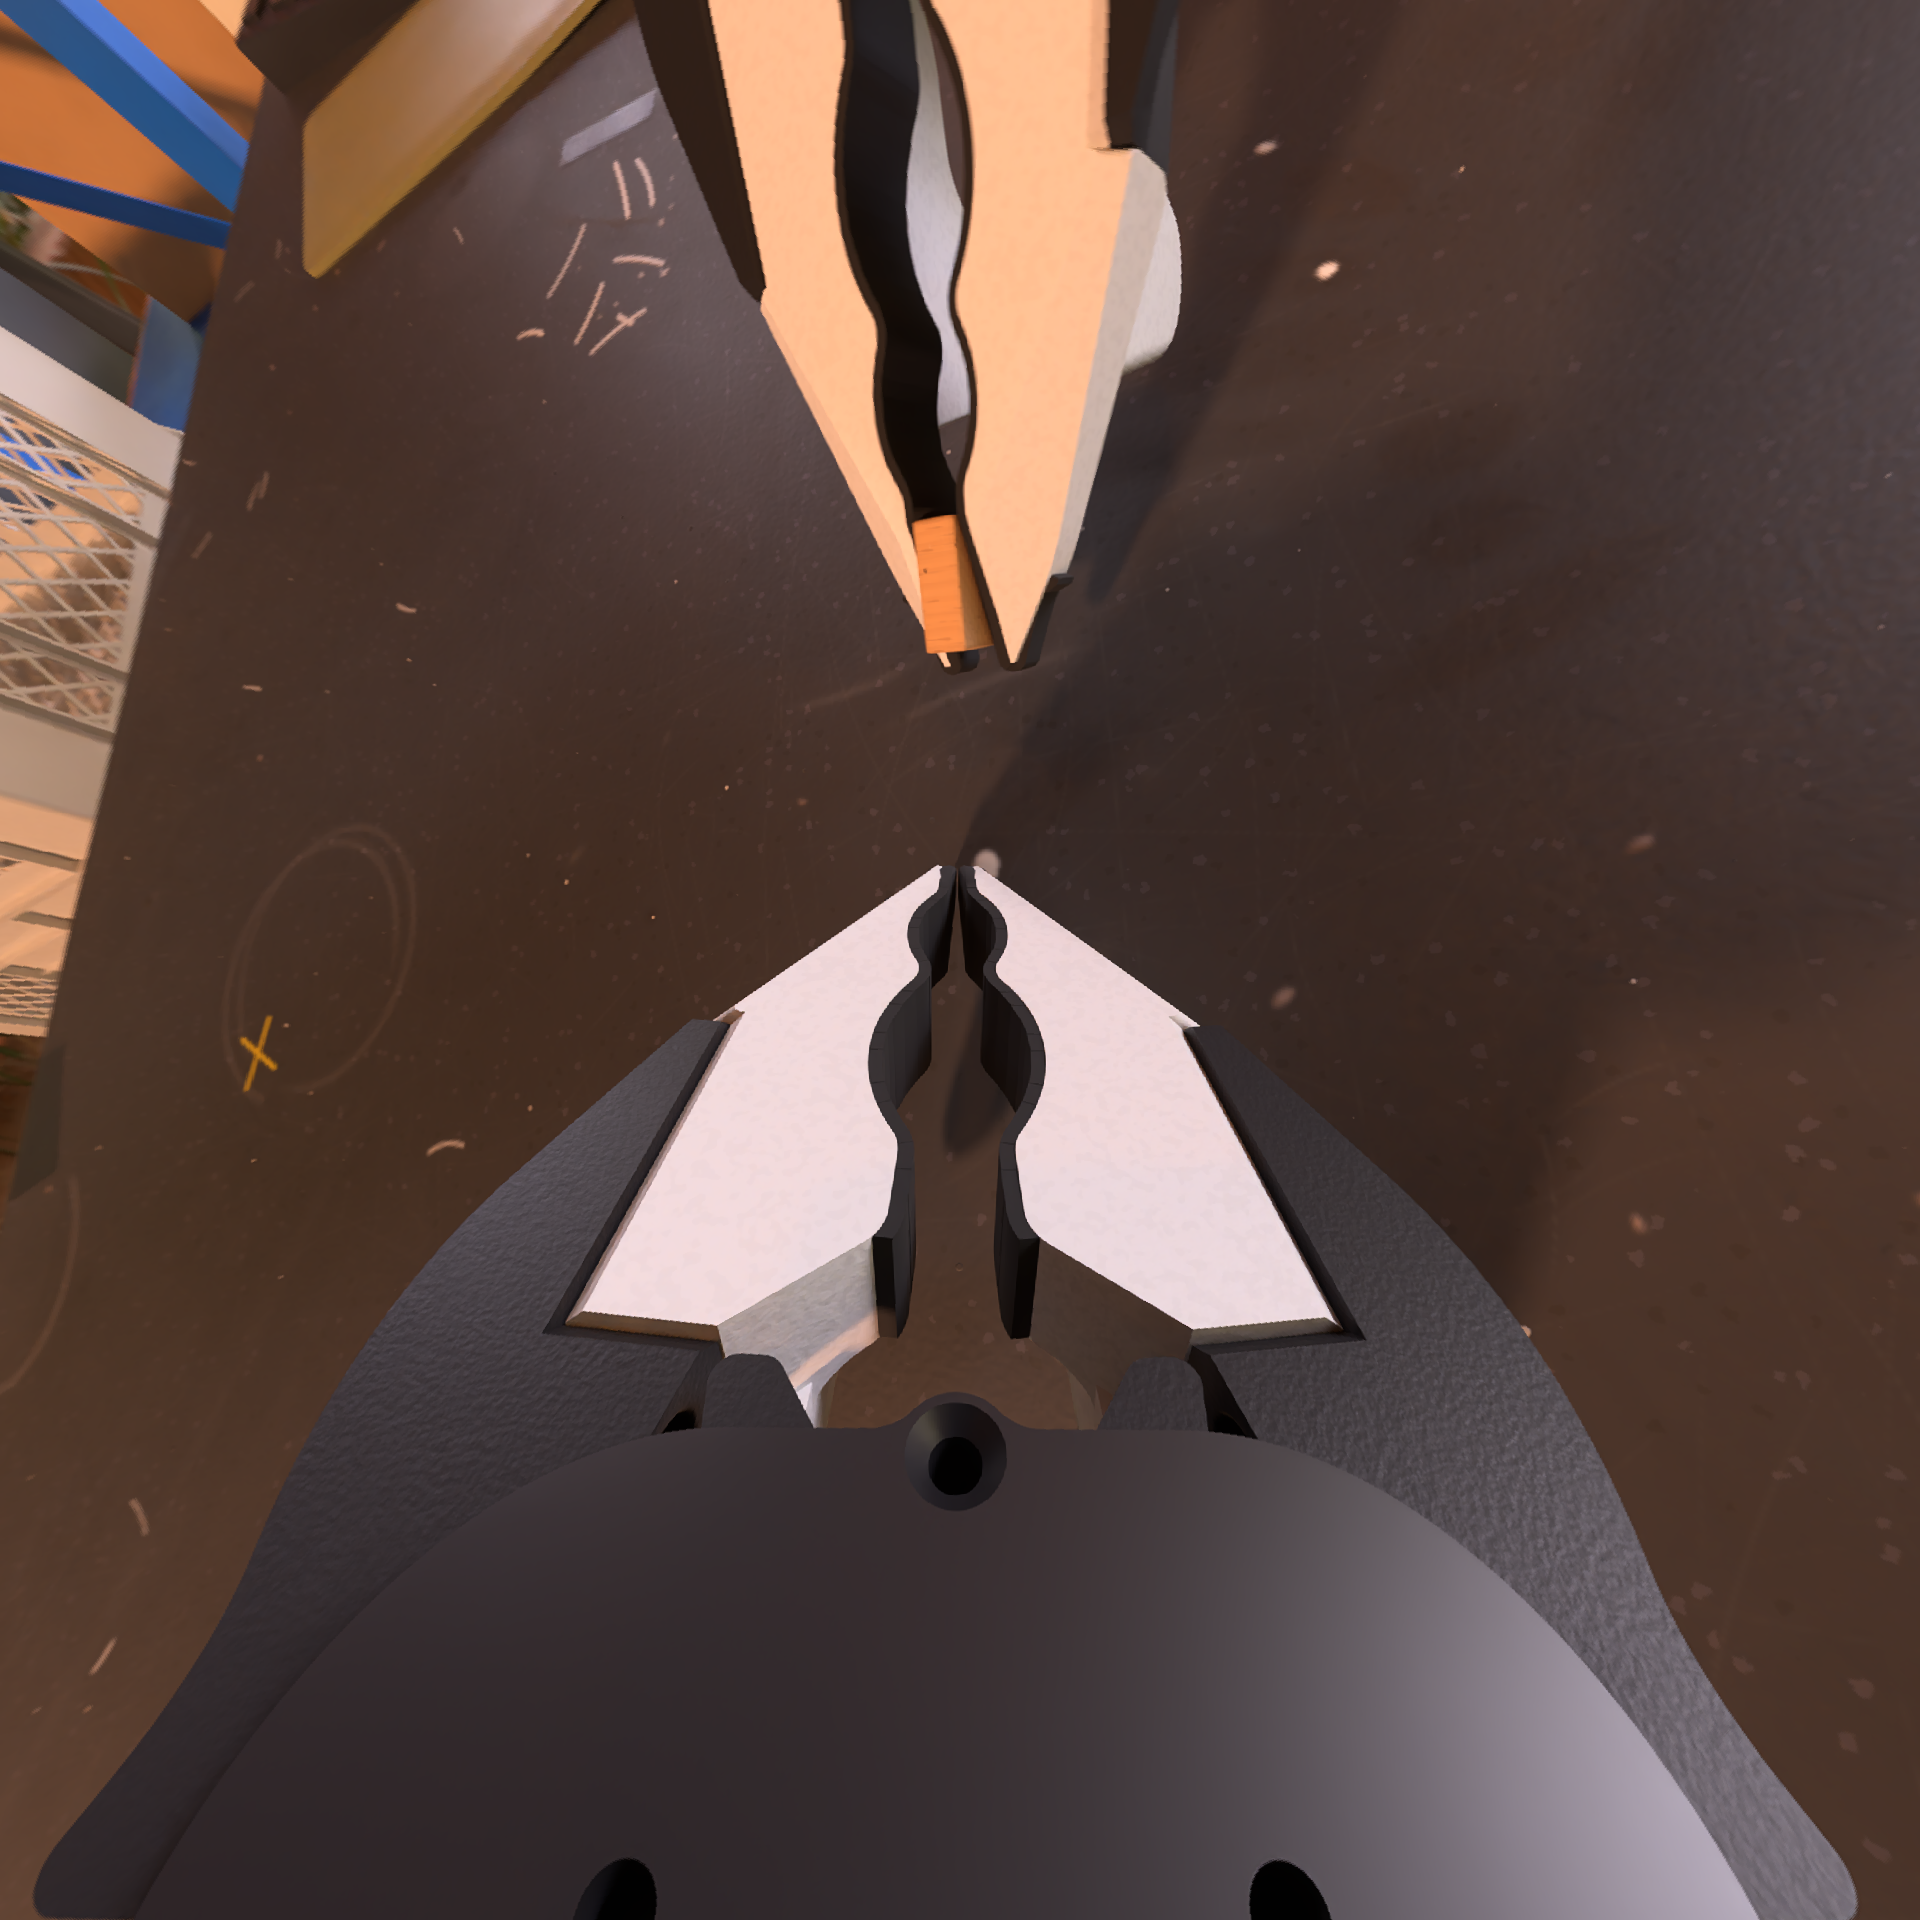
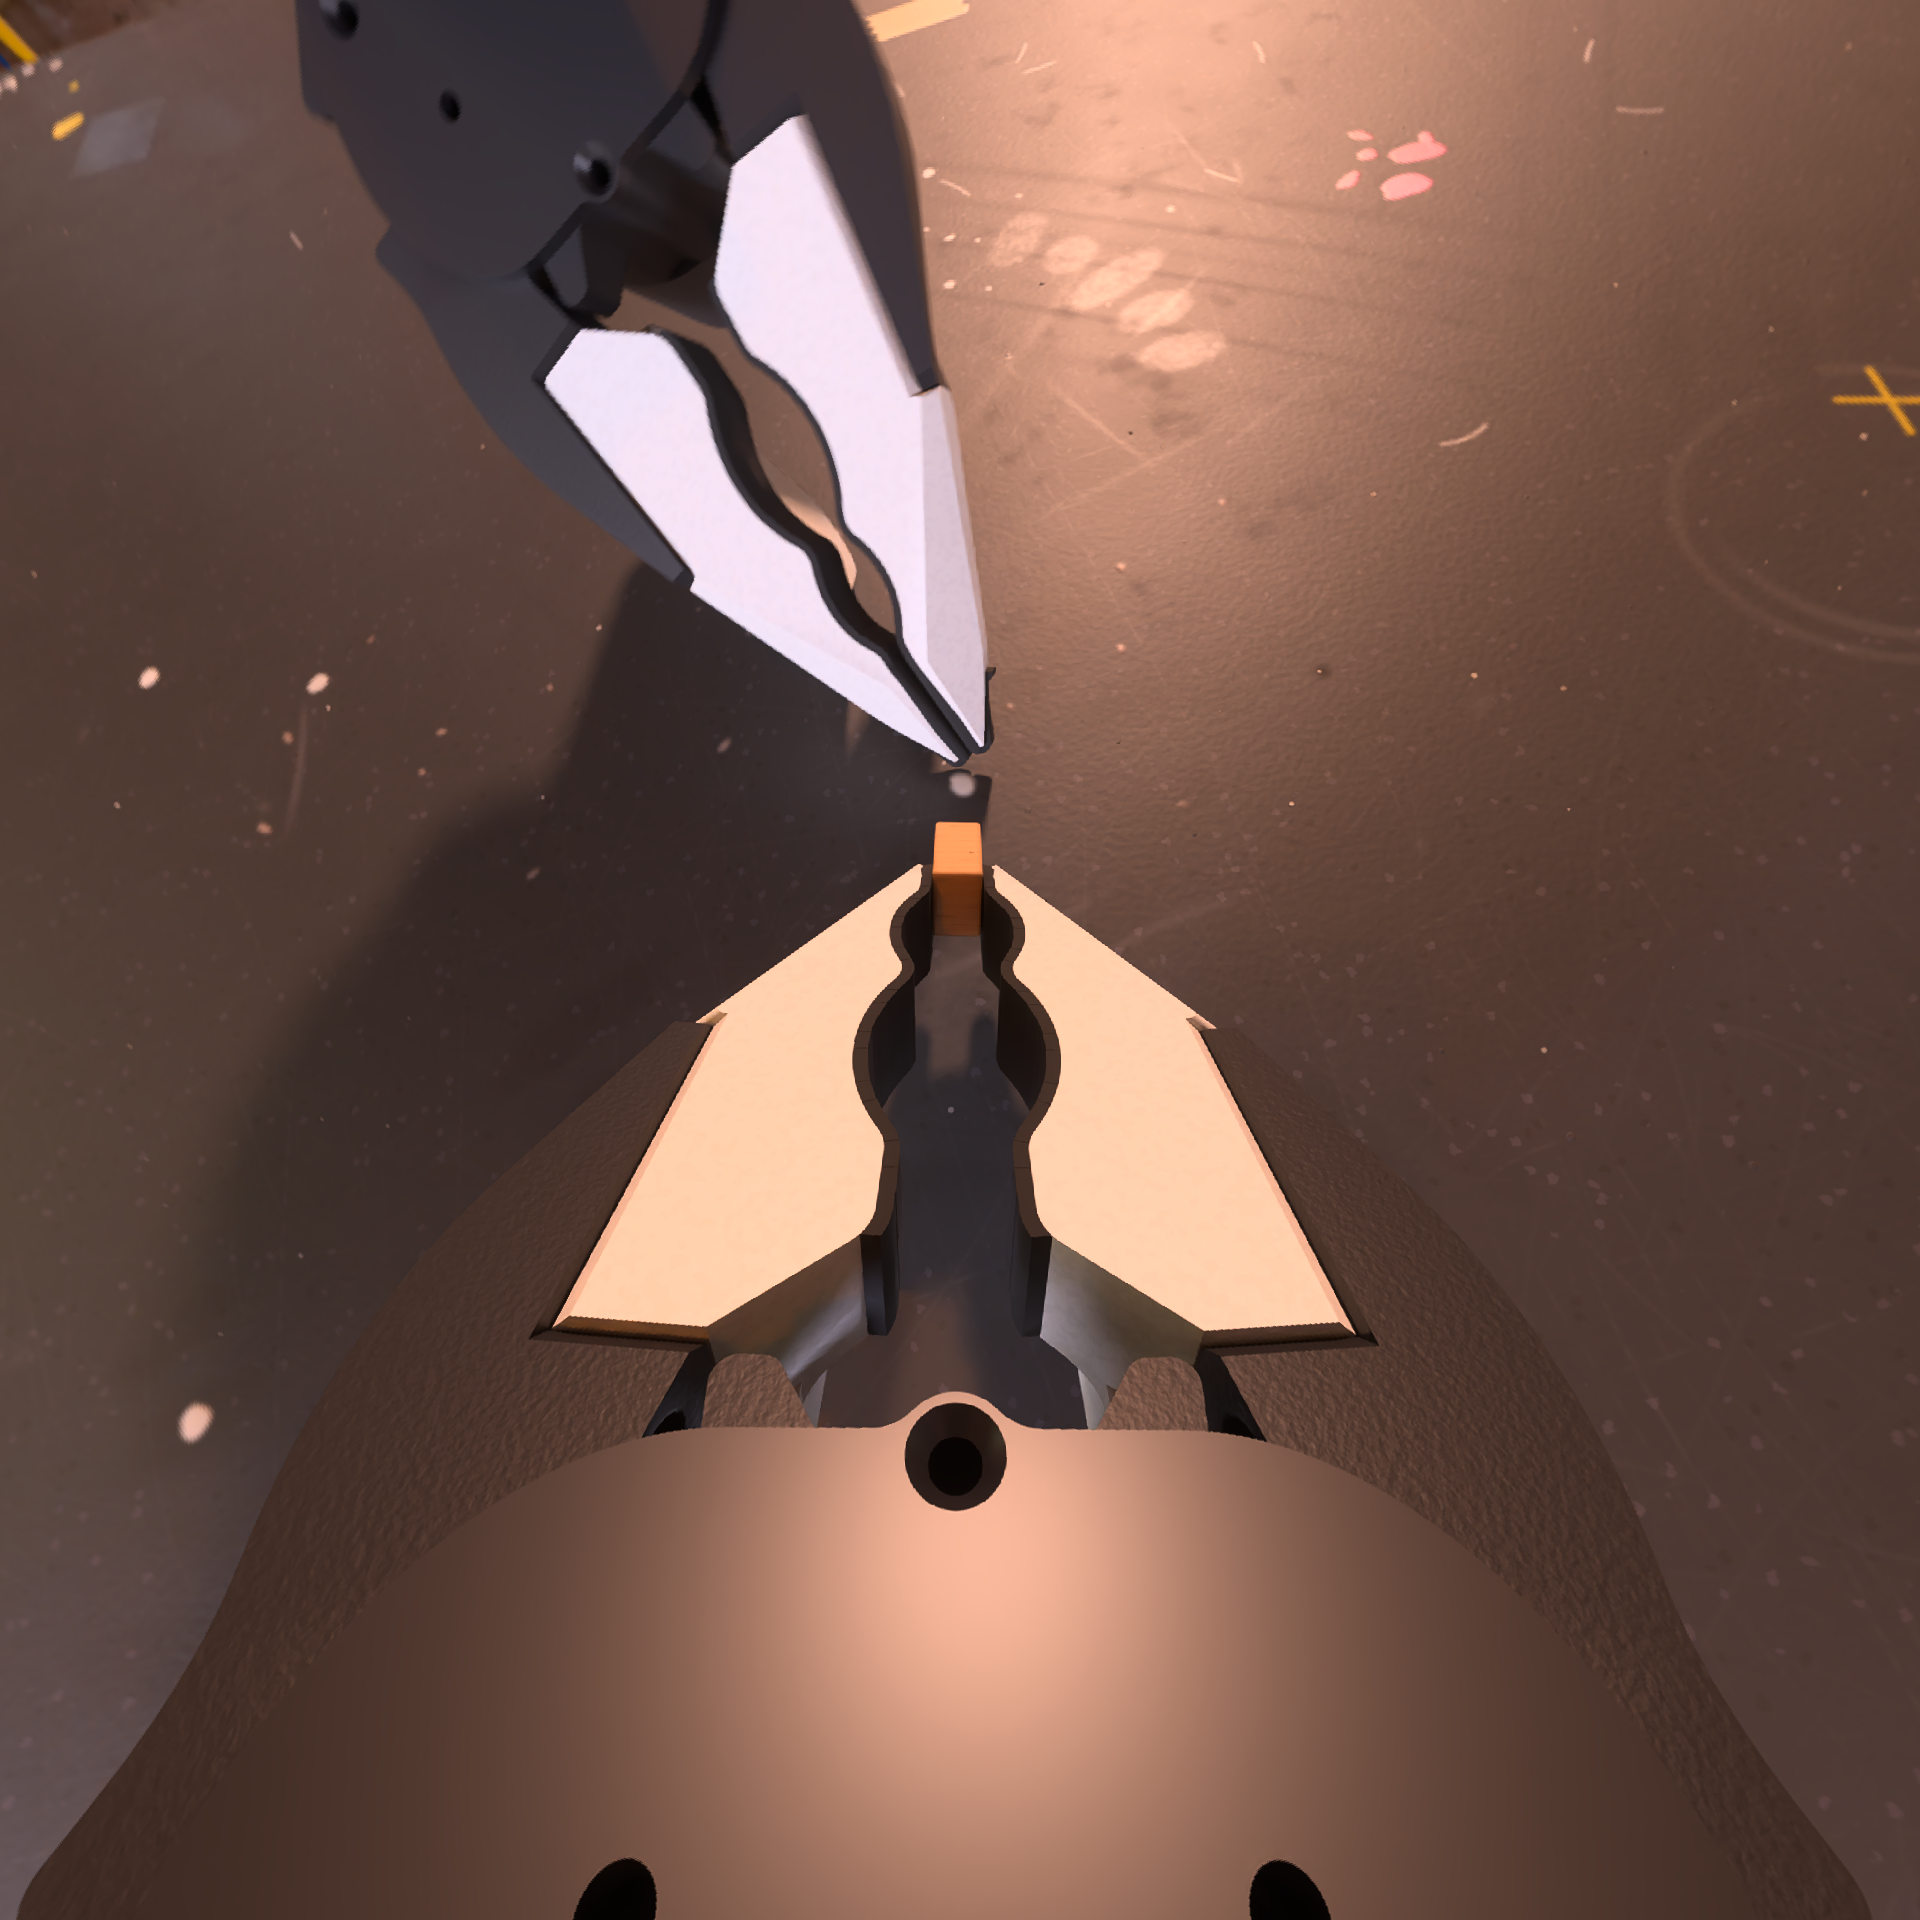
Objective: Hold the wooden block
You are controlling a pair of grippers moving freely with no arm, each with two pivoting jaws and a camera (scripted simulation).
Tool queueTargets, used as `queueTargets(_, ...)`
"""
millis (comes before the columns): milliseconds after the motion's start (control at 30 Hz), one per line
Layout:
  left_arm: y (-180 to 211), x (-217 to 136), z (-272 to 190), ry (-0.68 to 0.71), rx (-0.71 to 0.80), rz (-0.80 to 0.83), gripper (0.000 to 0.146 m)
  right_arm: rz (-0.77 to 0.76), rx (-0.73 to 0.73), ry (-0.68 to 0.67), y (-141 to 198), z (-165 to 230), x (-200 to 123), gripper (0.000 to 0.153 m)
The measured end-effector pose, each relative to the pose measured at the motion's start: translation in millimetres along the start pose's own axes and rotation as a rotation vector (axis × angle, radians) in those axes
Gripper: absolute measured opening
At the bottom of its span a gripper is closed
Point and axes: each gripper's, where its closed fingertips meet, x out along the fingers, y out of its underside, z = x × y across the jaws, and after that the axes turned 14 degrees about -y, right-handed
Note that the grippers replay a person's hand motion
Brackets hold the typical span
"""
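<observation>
In the left wrist view, a white mesh crate (image 1: 62,582) and blue bars (image 1: 135,114) lie off the table's left edge. The dark table (image 1: 520,727) is scuffed; on its left side a yellow cross (image 1: 258,1051) sits on a faint chalk ring (image 1: 317,956), and pale scratches (image 1: 613,281) show higher up. At centre bottom the left gripper (image 1: 957,871) points forward with its white fingers brought together at the tips and nothing between them. Straight ahead of it, apart from it, the right gripper (image 1: 977,649) points back toward the camera, its tan fingers clamped on the small orange block (image 1: 948,587) at the very tips. The block is lifted clear of the table, with its shadow falling lower and to the right.

In the right wrist view, the left gripper (image 2: 971,743) comes in from the upper left, tilted down, tips together and empty, just beyond the block but not touching it. At centre the right gripper (image 2: 957,873) pinches the block (image 2: 956,868) between its fingertips; the block's far end sticks out past the tips. A small pale spot (image 2: 962,784) on the table lies between the two grippers. To the right are pale smudges (image 2: 1117,286), pink marks (image 2: 1397,166), and at the far right the yellow cross (image 2: 1878,400) above the ring (image 2: 1766,582).
</observation>
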Motion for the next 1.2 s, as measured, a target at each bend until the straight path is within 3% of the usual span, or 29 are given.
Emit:
queueTargets(167,0,-1,0,-0.027,0.029,-0.005,0.0,-0.099,0.075,-0.048,-12,2,0,0.007)
queueTargets(300,0,-1,2,-0.049,0.035,-0.008,0.0,0.056,0.091,-0.028,9,0,5,0.007)
queueTargets(500,0,-1,0,-0.036,0.042,-0.012,0.0,-0.022,0.16,-0.066,3,0,3,0.007)
queueTargets(1200,0,-1,0,-0.031,0.036,-0.008,0.0,-0.018,0.214,-0.105,4,-1,5,0.007)
